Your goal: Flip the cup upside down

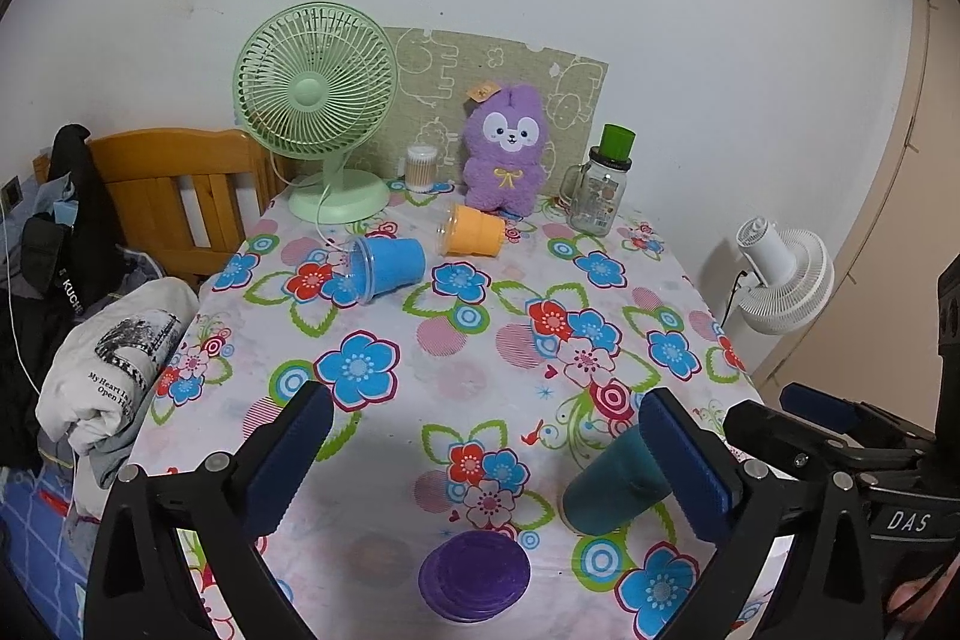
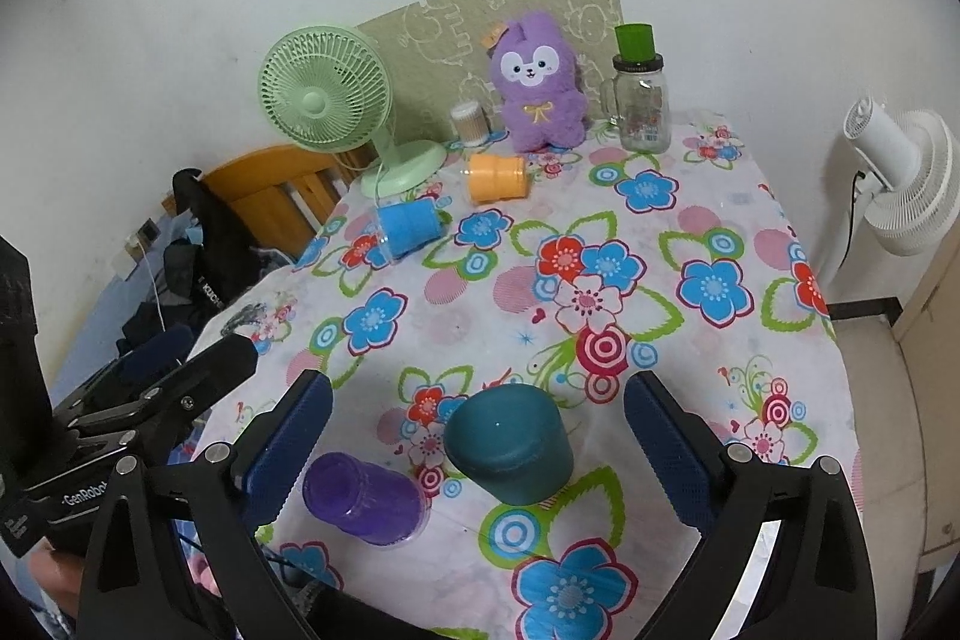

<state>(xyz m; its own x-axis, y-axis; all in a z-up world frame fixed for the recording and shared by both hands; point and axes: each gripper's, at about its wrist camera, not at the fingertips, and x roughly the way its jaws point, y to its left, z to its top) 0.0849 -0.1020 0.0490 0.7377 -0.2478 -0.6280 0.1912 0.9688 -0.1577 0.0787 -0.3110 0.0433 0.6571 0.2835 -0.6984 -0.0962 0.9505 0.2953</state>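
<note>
Four cups are on the flowered tablecloth point(image 1: 480, 364). A teal cup point(image 2: 510, 442) stands upside down between the open fingers of my right gripper point(image 2: 480, 460); in the left wrist view it point(image 1: 606, 490) is partly behind a finger. A purple cup point(image 2: 360, 499) stands upside down beside it, low between the fingers of my open left gripper point(image 1: 486, 466), where it shows from above point(image 1: 474, 574). A blue cup point(image 1: 384, 268) and an orange cup point(image 1: 471, 232) lie on their sides at the far end.
A green desk fan point(image 1: 318, 100), a cotton-swab jar point(image 1: 420, 169), a purple plush toy point(image 1: 507, 148) and a glass mug jar with a green cup on top point(image 1: 597, 190) stand along the far wall. Clothes and a wooden chair point(image 1: 168, 184) are left; a white fan point(image 2: 900, 178) right.
</note>
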